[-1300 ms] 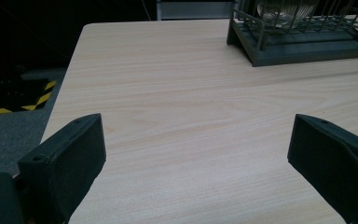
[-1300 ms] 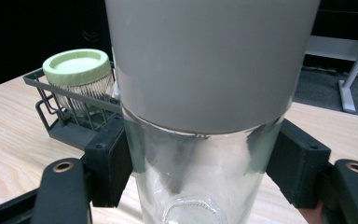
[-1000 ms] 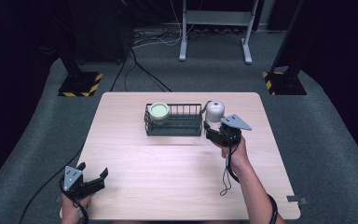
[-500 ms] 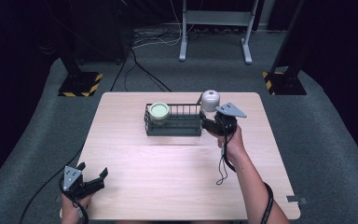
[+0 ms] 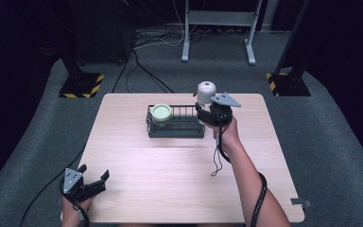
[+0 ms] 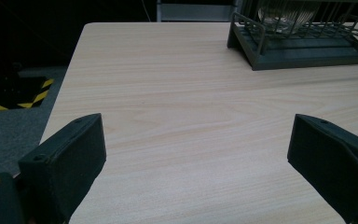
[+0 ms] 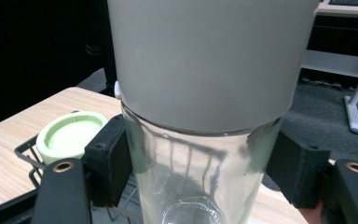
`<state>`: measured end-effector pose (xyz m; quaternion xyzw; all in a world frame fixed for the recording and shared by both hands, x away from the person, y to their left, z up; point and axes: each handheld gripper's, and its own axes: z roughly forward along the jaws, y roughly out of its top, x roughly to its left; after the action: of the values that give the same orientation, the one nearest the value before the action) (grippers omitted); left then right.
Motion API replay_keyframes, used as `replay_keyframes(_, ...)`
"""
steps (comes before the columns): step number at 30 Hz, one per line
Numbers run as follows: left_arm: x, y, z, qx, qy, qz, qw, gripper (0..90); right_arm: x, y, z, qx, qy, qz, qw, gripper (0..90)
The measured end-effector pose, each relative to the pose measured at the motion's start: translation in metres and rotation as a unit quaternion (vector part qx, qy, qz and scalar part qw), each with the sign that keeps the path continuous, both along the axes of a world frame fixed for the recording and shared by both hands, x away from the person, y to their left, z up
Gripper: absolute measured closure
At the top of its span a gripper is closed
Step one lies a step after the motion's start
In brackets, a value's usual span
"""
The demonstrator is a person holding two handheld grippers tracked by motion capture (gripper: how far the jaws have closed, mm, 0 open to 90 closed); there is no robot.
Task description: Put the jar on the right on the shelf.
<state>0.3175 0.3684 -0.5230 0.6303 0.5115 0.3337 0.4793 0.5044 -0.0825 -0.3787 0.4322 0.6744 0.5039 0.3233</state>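
High view: the right tool [image 5: 207,109] is clenched on a clear glass jar [image 5: 206,94] with a pale grey lid, held upright above the right end of the dark wire rack [image 5: 175,128], near the far edge of the surface [image 5: 170,175]. No brand, label or writing can be read on the jar, the rack or either tool. In the right gripper view the jar [image 7: 205,140] stands between the two black pads [image 7: 109,158], which press on the glass just under the lid, one on each side; the lid rises above the pads. A second jar with a green lid [image 5: 162,112] sits in the left part of the rack, and in the right gripper view it [image 7: 72,135] shows behind and beside the held jar, apart from it. The rack's right compartment under the held jar looks free.

The left tool [image 5: 90,185] rests low at the near left corner of the surface, released, its jaws standing wide with nothing between them. In the left gripper view the bare wood of the surface [image 6: 182,116] stretches from the jaws to the rack [image 6: 303,46] at the far side. The middle, the near edge and the right side of the surface lie bare.
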Motion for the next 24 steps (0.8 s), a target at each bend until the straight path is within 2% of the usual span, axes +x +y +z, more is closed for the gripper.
replay_keyframes(10,0.0,0.0,0.0,0.0,0.0,-0.002,1.0,4.2,0.015,0.018,-0.006,0.003,0.007,0.0,1.0,29.1)
replay_keyframes(24,0.0,0.0,0.0,0.0,0.0,-0.006,1.0,4.2,0.026,0.022,-0.013,0.002,0.01,-0.014,0.9999,29.1)
